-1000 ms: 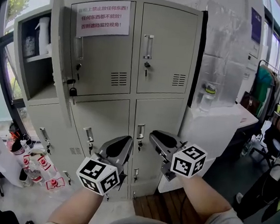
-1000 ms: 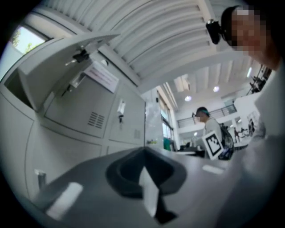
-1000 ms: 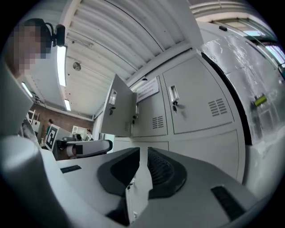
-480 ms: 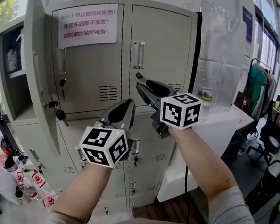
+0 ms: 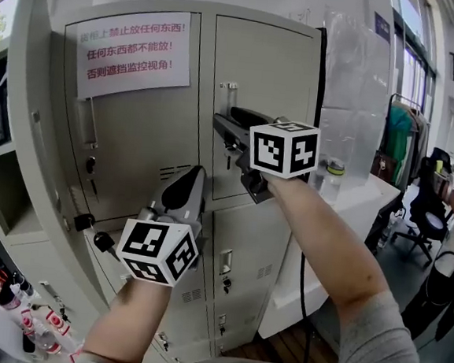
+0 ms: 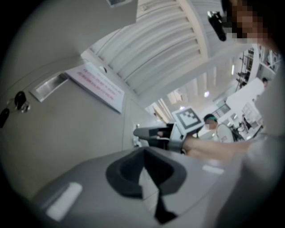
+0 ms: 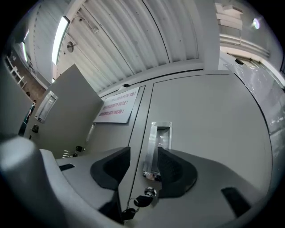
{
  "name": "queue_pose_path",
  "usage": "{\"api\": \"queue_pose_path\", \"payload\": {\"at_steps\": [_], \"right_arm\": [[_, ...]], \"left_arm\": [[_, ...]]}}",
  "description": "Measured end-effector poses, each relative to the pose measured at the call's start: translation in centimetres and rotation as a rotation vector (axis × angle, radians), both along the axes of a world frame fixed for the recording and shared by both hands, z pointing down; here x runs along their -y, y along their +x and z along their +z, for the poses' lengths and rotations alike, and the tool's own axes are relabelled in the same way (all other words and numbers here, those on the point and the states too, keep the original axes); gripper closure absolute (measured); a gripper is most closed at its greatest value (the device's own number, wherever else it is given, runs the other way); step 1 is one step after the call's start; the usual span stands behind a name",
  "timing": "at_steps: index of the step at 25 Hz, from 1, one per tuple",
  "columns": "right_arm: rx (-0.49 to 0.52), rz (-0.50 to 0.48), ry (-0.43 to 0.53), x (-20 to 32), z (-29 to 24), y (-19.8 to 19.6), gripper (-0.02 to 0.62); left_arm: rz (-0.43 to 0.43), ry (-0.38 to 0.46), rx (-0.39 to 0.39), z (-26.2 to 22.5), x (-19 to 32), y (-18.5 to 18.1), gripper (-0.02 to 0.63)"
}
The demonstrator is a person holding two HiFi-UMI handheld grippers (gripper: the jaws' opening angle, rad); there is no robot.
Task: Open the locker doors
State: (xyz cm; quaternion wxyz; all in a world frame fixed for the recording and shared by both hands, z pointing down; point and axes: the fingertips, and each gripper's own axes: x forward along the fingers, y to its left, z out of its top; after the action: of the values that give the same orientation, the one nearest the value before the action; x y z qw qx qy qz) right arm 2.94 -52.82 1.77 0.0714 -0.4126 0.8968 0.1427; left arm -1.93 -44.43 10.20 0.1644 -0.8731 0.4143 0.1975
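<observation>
Right tool (image 5: 219,123) is up at the upper-right locker door (image 5: 284,71), centre of the head view, lined up on its handle (image 5: 228,98). I judge that door is next. Its jaws have just been opening. The right gripper view shows them apart with the handle (image 7: 156,144) between the pads, not pinched. That view also catches a key (image 7: 141,200) hanging in the lock just under the handle, which the head view hides behind the tool's own body. Left tool (image 5: 189,180) sits lower, centre-left, jaws together on nothing, probably parked clear of the door swing. The left gripper view looks up the door face past the notice (image 6: 95,84) and sees the right tool (image 6: 138,132) side-on. Only the head view shows the far-left door (image 5: 26,135) standing open and the lower doors (image 5: 249,246) closed.
</observation>
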Motion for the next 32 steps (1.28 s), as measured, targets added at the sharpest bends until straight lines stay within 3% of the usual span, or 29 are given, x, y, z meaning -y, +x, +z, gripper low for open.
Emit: {"api": "queue_pose_path", "payload": {"at_steps": [8, 18, 24, 28, 32], "right_arm": [[0.001, 0.025, -0.033, 1.4, 0.0, -1.4, 0.417], [0.042, -0.163, -0.082, -3.0, 0.2, 0.3, 0.434], [0.037, -0.275, -0.041, -10.1, 0.3, 5.9, 0.440], [0.002, -0.273, 0.013, -13.7, 0.2, 12.0, 0.460], [-0.021, -0.260, 0.032, -15.5, 0.4, 17.8, 0.439]], "left_arm": [[0.081, -0.001, 0.037, 1.1, 0.3, 0.8, 0.601], [0.046, -0.037, 0.040, 2.4, -1.3, 2.2, 0.601], [0.030, -0.068, 0.038, 3.1, -5.0, 6.1, 0.601], [0.024, -0.089, 0.040, 3.7, -7.3, 9.4, 0.601], [0.020, -0.097, 0.047, 4.1, -9.4, 12.2, 0.601]]}}
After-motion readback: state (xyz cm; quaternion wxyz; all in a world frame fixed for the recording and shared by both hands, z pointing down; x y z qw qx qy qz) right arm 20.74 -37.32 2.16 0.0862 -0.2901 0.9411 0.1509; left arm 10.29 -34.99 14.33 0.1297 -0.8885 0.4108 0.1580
